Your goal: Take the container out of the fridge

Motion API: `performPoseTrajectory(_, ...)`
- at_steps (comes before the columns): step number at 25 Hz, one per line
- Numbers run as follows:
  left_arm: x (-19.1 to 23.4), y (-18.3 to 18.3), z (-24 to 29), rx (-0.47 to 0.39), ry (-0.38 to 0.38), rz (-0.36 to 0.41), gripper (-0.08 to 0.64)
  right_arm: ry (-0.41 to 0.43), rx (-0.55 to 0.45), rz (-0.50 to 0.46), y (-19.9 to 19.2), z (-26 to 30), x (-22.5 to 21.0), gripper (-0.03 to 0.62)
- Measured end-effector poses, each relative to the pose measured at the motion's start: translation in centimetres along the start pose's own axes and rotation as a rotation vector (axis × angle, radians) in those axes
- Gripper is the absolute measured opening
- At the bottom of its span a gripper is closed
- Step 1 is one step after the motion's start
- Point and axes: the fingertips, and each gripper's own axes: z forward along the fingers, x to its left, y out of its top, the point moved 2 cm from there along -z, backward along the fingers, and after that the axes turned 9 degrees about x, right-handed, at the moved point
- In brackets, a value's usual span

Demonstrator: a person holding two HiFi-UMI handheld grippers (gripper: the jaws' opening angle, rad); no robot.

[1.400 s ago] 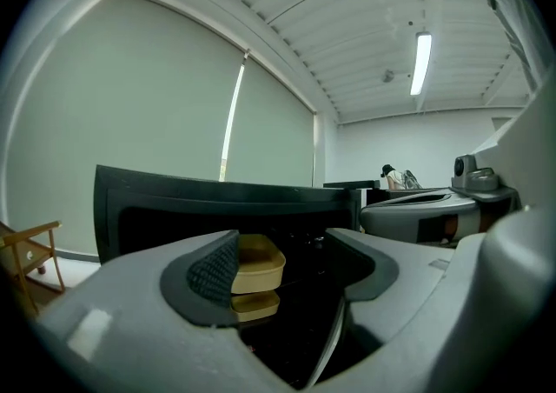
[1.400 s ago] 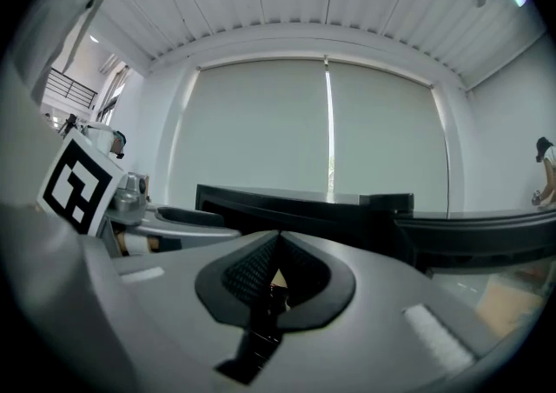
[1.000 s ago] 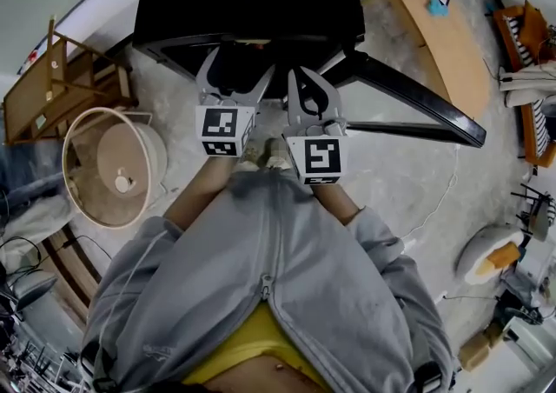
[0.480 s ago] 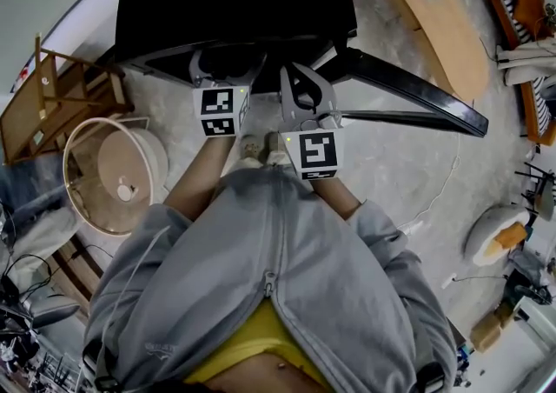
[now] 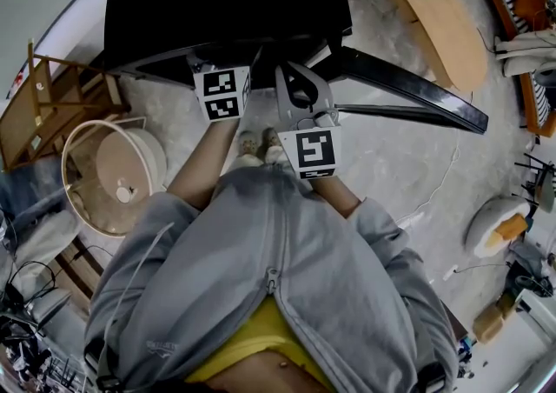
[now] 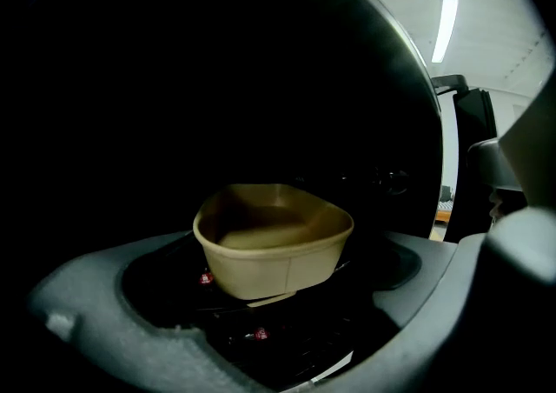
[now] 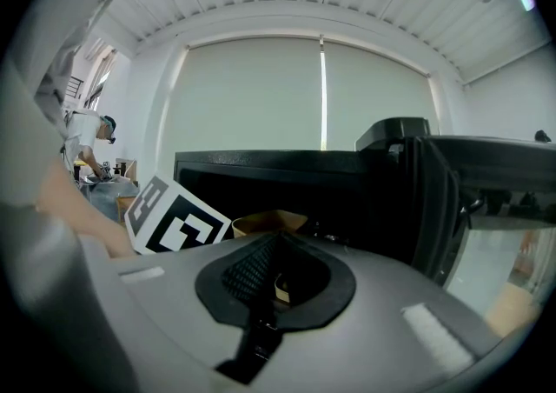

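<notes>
A tan, open-topped container (image 6: 274,239) stands on a dark shelf inside the black fridge (image 5: 226,0). My left gripper (image 6: 295,304) reaches into the fridge and its jaws are opening. They spread wide to either side of the container without touching it. In the head view only its marker cube (image 5: 221,94) shows; the jaws are hidden in the dark interior. My right gripper (image 5: 295,78) hangs just outside the fridge opening, shut with nothing in it. From the right gripper view (image 7: 274,252) the container's rim (image 7: 269,222) peeks over the shut jaws.
The fridge door (image 5: 417,87) stands swung open to the right. A round tan basket (image 5: 113,174) and a wooden frame (image 5: 52,96) are on the floor at left. A wooden table (image 5: 439,22) is at upper right. The person's feet (image 5: 261,146) are under the grippers.
The left gripper has pushed forward into the fridge, so its spread jaws no longer show in the head view. The right gripper has stayed about where it was.
</notes>
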Motion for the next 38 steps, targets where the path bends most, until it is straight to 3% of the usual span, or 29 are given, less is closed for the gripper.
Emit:
performPoseTrajectory(16, -0.7, 0.4, -0.3, 0.006, 0.047, 0.022, 0.495, 0.016, 0.0, -0.008, -0.4, -0.7, -0.5, 0.0)
performPoseTrajectory(38, -3.6, -1.5, -14.4, -0.026, 0.087, -0.01, 0.492, 0.075, -0.041, -0.026, 0.2, -3.8, 1.4, 0.0)
